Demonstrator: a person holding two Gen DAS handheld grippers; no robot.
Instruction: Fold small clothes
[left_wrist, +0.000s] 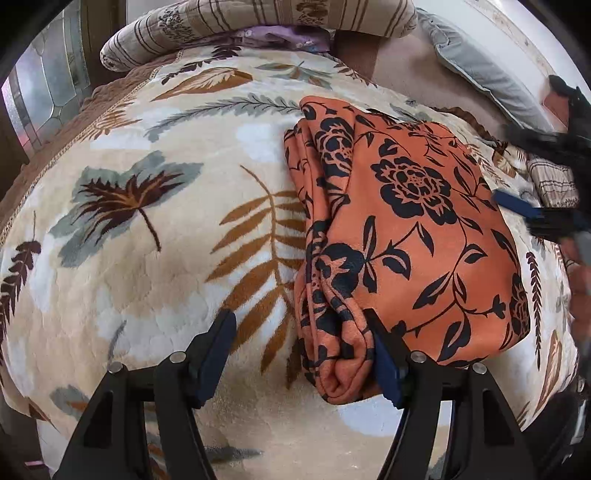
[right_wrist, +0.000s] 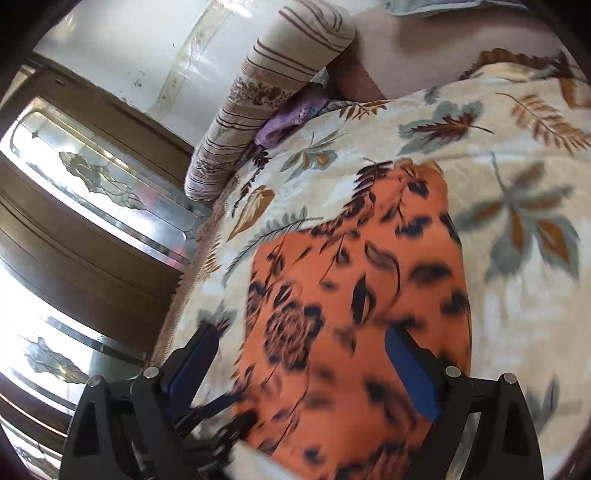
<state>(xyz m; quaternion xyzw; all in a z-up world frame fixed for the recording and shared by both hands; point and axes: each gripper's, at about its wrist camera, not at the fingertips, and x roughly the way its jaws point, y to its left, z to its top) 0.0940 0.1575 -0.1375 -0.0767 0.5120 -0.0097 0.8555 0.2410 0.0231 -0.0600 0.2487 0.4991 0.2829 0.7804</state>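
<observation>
The spread left gripper (left_wrist: 303, 354) straddles the soft, limp orange black-flowered folded garment's (left_wrist: 406, 229) near corner, a layered edge good for pinching; the right gripper (right_wrist: 303, 369) hovers spread above.

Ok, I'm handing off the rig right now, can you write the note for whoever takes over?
Left gripper: open, holding nothing, at the near corner of the orange flowered garment.
Right gripper: open, empty, above the same garment; that view is blurred.
The garment lies folded in a thick rectangle on the leaf-print blanket, layered edges on its left side.
Done: looks folded.
Left: probably tidy the near corner or set it aside; no other clothes to fold are visible.
</observation>
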